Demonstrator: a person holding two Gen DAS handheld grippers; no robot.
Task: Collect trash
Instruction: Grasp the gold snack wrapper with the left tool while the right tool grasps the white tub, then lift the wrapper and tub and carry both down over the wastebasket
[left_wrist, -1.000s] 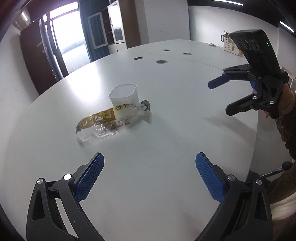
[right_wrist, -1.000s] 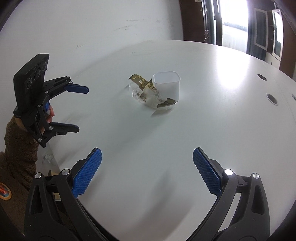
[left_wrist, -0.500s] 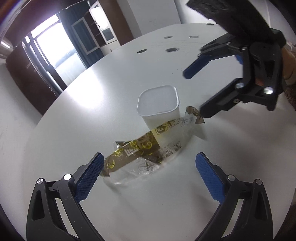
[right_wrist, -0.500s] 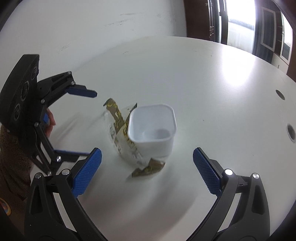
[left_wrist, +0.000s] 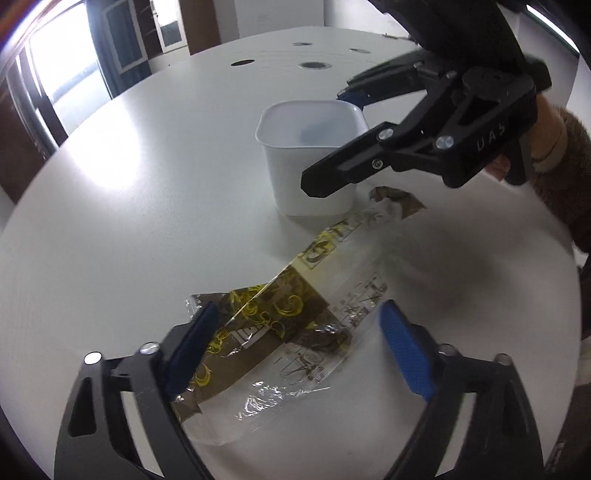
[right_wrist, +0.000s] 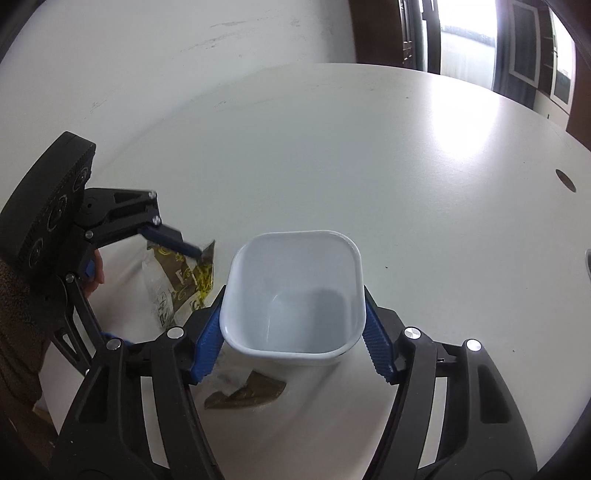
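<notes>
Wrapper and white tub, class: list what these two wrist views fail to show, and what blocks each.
- Left wrist view: the tub's right wall, behind the right gripper.
- Right wrist view: the wrapper's middle, behind the tub and a blue pad.
- Left wrist view: the wrapper's print, too small and blurred to read.

A white round table (left_wrist: 110, 221) with dark cable holes (left_wrist: 242, 63) — bright windows (right_wrist: 467, 40) behind it.

White round table (right_wrist: 369, 166); bright window (left_wrist: 44, 74); dark cabinets (right_wrist: 380, 33)
</notes>
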